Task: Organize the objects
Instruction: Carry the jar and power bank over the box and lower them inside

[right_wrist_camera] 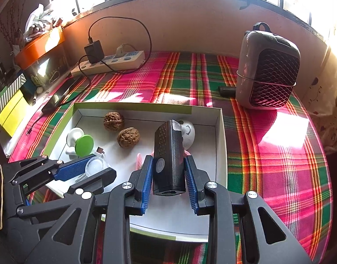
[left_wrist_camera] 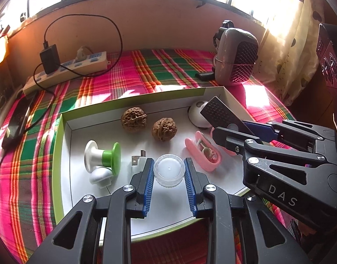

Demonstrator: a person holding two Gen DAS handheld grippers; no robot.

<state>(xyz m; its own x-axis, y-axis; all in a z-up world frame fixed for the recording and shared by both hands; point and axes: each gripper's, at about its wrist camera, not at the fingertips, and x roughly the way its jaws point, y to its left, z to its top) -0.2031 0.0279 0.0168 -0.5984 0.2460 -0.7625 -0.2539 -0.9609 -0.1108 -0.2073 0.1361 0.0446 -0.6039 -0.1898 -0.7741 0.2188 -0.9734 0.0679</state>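
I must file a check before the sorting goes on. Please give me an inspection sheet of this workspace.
Surface: plaid cloth, sunlit patches.
Job's things: white tray holding two walnuts, a green-white spool, a pink case, a white dome; a clear jar; a black block.
Clutter: grey speaker; boxes at the left edge.
Grippers: left gripper jaws around the jar; right gripper shut on the block.
Cables: power strip with black adapter and looped cord.
Surroundings: window, curtain.
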